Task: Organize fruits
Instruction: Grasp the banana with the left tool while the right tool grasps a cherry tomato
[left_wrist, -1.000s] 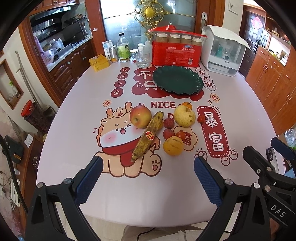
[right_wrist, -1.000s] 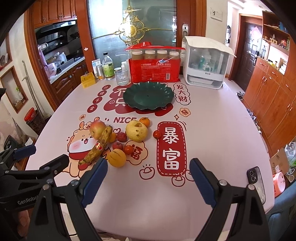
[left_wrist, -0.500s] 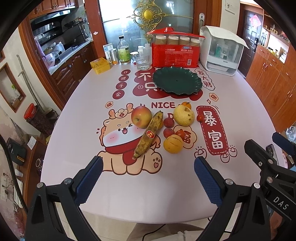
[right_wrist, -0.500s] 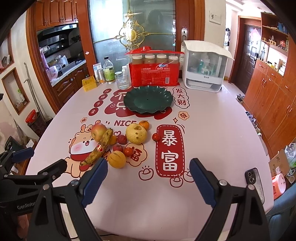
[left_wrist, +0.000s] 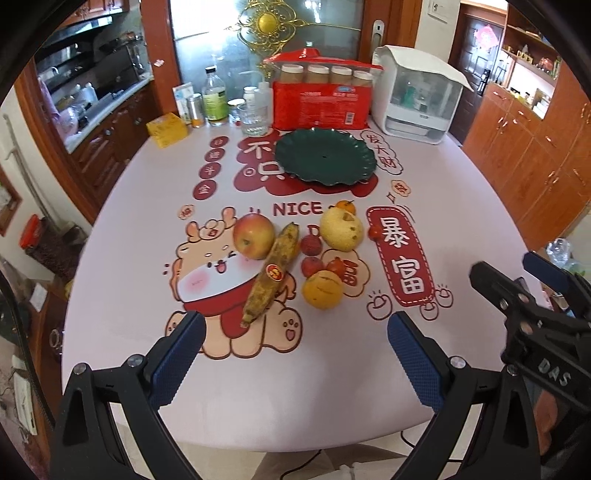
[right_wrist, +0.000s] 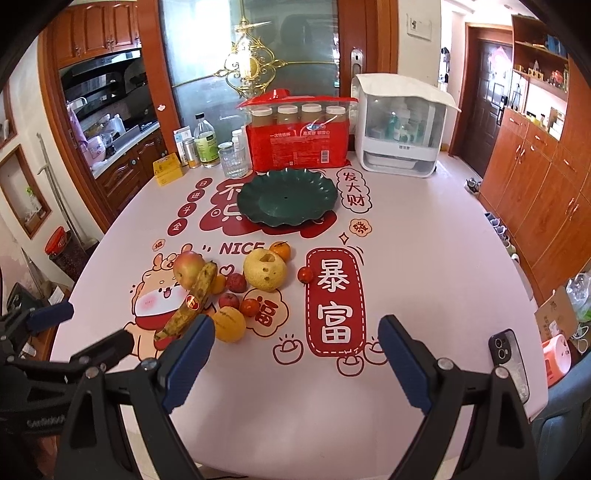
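A cluster of fruit lies mid-table: a red apple (left_wrist: 254, 236), a spotted banana (left_wrist: 271, 271), a yellow pear (left_wrist: 340, 231), an orange (left_wrist: 322, 289), a small tangerine (left_wrist: 345, 206), small red fruits (left_wrist: 309, 245) and a cherry tomato (left_wrist: 374, 232). An empty dark green plate (left_wrist: 325, 155) sits behind them, also in the right wrist view (right_wrist: 287, 197). My left gripper (left_wrist: 295, 354) is open and empty, near the table's front edge, short of the banana. My right gripper (right_wrist: 295, 354) is open and empty, front of the orange (right_wrist: 229, 325).
At the table's back stand a red pack of jars (left_wrist: 320, 107), a white appliance (left_wrist: 415, 99), bottles and a glass (left_wrist: 253, 118), and a yellow box (left_wrist: 167, 130). A phone (right_wrist: 506, 356) lies at the right edge. Wooden cabinets line the right.
Both grippers have risen and drawn back slightly; the table and fruit sit lower and a bit farther in both views. Both stay open. No fruit has moved.
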